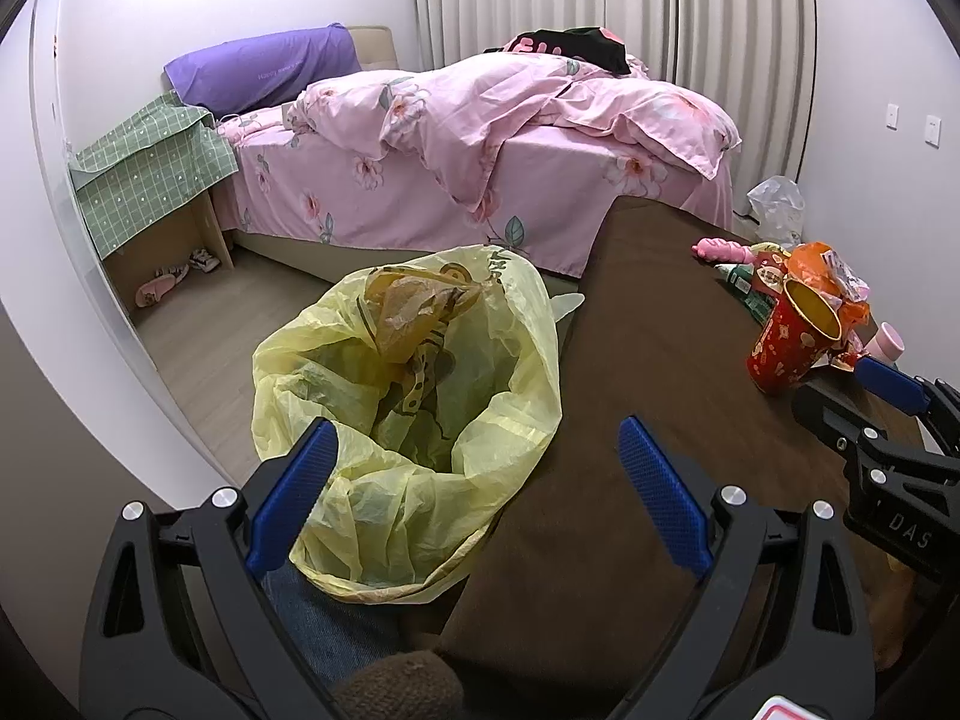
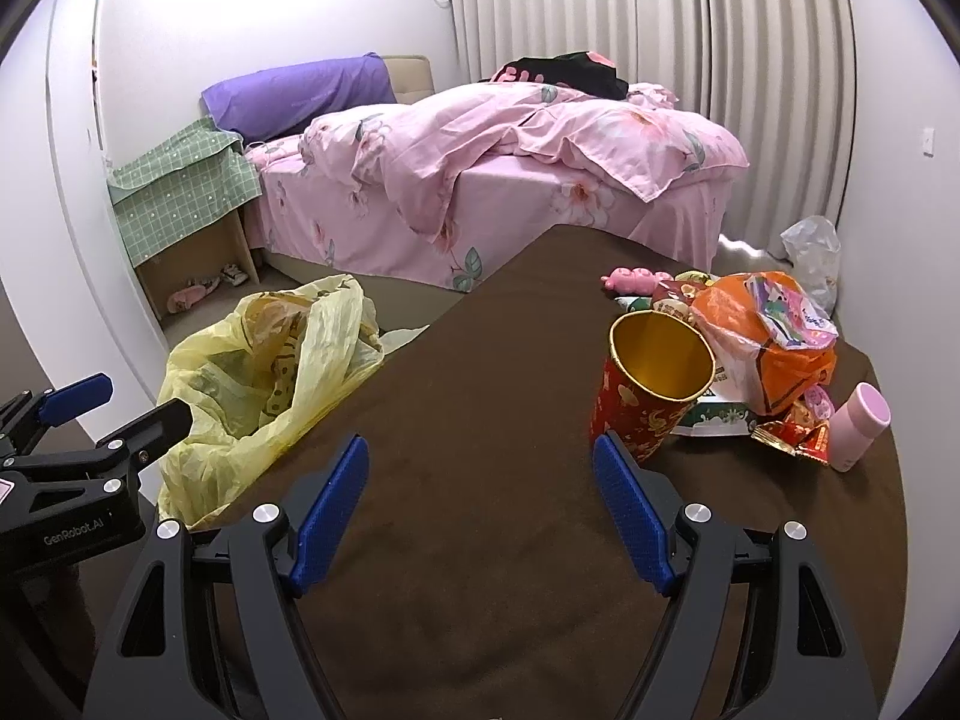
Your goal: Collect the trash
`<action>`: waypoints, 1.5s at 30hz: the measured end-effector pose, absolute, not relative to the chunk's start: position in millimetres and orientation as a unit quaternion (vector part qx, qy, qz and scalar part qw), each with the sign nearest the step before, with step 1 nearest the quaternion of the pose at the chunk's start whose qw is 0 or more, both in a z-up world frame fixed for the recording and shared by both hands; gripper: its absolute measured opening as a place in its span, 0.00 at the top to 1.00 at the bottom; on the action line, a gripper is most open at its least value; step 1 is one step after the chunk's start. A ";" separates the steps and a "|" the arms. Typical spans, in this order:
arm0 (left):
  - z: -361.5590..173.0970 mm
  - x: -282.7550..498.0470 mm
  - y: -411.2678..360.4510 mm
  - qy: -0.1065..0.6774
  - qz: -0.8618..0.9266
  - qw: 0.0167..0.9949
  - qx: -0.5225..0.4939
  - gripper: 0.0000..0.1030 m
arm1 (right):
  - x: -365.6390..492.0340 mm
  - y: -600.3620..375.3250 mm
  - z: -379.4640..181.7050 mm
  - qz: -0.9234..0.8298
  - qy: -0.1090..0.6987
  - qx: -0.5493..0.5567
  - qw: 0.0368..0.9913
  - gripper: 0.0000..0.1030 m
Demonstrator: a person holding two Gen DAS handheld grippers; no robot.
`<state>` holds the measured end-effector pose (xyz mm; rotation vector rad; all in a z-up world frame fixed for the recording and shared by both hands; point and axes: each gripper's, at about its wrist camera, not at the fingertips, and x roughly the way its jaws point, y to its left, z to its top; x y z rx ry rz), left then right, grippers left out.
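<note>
The left gripper (image 1: 474, 480) hangs with fingers spread wide, empty, over the open yellow trash bag (image 1: 408, 420). The right gripper (image 2: 480, 498), likewise released, hovers above the brown table (image 2: 480, 360); the red paper cup (image 2: 648, 396) stands upright at its one o'clock, wrappers (image 2: 762, 348) heaped behind.

A home bedroom is shown: a bed covered in pink floral bedding (image 1: 480, 138) with a purple pillow (image 1: 264, 69), white pleated floor-length curtains (image 2: 660, 60), and slippers kept under a cardboard bedside stand (image 1: 174, 246).
</note>
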<state>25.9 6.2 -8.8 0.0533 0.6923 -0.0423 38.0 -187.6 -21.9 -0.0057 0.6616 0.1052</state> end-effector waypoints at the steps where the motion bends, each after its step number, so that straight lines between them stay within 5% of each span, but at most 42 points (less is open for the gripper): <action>1: -8.9 26.6 6.1 0.340 -0.021 0.940 0.026 0.13 | 37.4 -187.3 -22.1 0.052 0.324 -0.003 0.945 0.29; 45: -14.2 24.4 12.4 0.345 -0.018 0.938 0.019 0.13 | 37.5 -188.9 -25.1 0.054 0.326 -0.002 0.944 0.29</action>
